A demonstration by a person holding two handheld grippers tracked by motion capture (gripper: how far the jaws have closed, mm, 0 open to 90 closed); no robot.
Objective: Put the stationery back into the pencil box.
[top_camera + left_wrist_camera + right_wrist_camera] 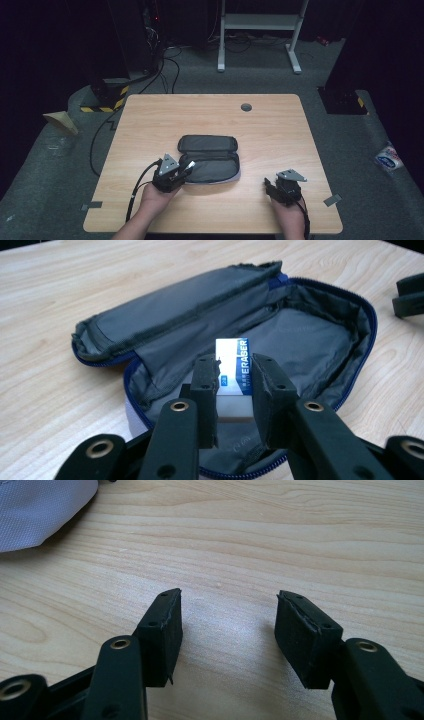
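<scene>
the eraser (233,371), a white block in a blue and white sleeve printed with the word eraser, stands upright between the two black jaws of the left gripper (234,385), which pinch it from both sides. it hangs just above the open pencil case (310,335), over the near part of the case's grey lining. the pencil case is the landmark here: a dark pouch with a blue zip running round its edge, unzipped and folded open flat, with its lid flap lying on the side farther from the person. in the high view the left gripper (187,165) sits at the near left corner of the pencil case (207,145), its tips reaching over the case's near edge, and the person's left hand (156,197) holds it from just on the near side of the case. the right gripper (266,183) rests to the right of the pencil case, well apart from it, held in the right hand (290,212). in the right gripper view its jaws stand spread with only bare wood between them, and a pale grey corner of the pencil case (40,507) lies beyond them at the upper left. the pencil case lies on a light wooden table (280,125), about midway across and nearer the person's edge than the far one. a small dark round cap (246,107) is set in the tabletop beyond the case, toward the far edge.
</scene>
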